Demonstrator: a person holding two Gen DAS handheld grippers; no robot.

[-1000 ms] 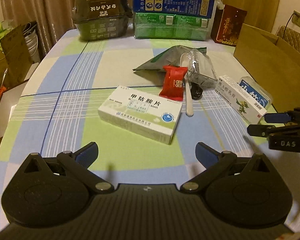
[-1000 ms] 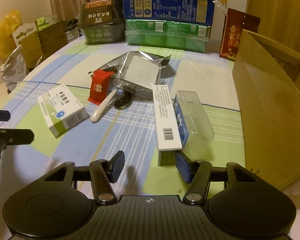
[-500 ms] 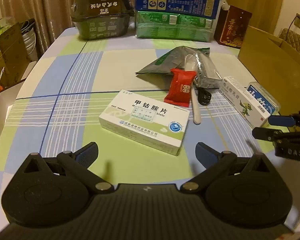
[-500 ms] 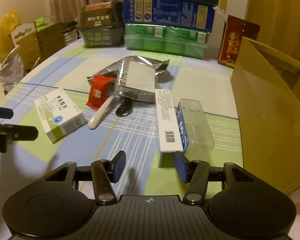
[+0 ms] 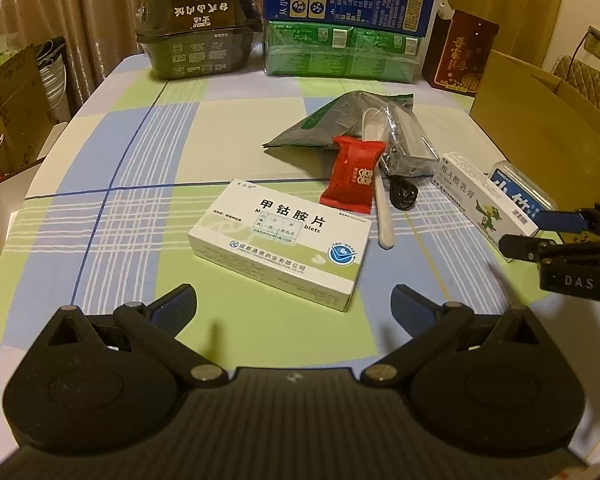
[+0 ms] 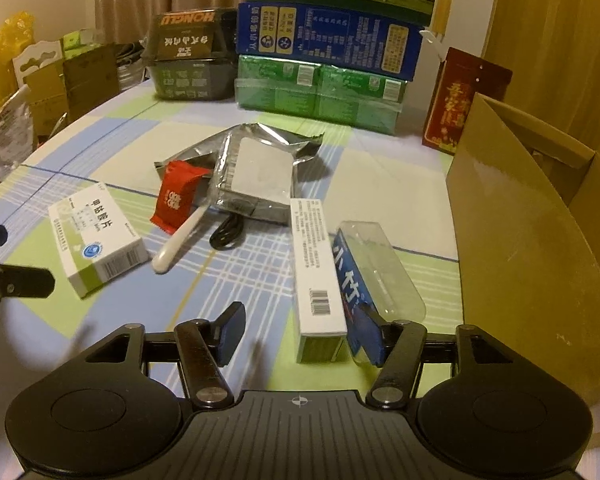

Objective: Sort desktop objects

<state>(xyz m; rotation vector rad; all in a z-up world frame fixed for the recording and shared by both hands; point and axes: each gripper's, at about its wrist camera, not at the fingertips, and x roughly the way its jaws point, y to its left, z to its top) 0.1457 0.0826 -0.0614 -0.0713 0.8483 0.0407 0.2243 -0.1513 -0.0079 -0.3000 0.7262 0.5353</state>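
My left gripper is open just short of a white and green medicine box, with nothing between its fingers. Behind that box lie a red snack packet, a white spoon, a black cable and a foil bag. My right gripper is opening. The near end of a long white ointment box lies between its jaws, and neither pad touches it. A blue and clear plastic box lies against that box's right side, partly behind the right pad.
An open cardboard box stands at the right edge of the checked tablecloth. Stacked cartons, a black food tub and a red box line the back. My left gripper shows at the left edge.
The right gripper's jaws have spread a little wider around the end of the ointment box. The left gripper has hardly shifted.
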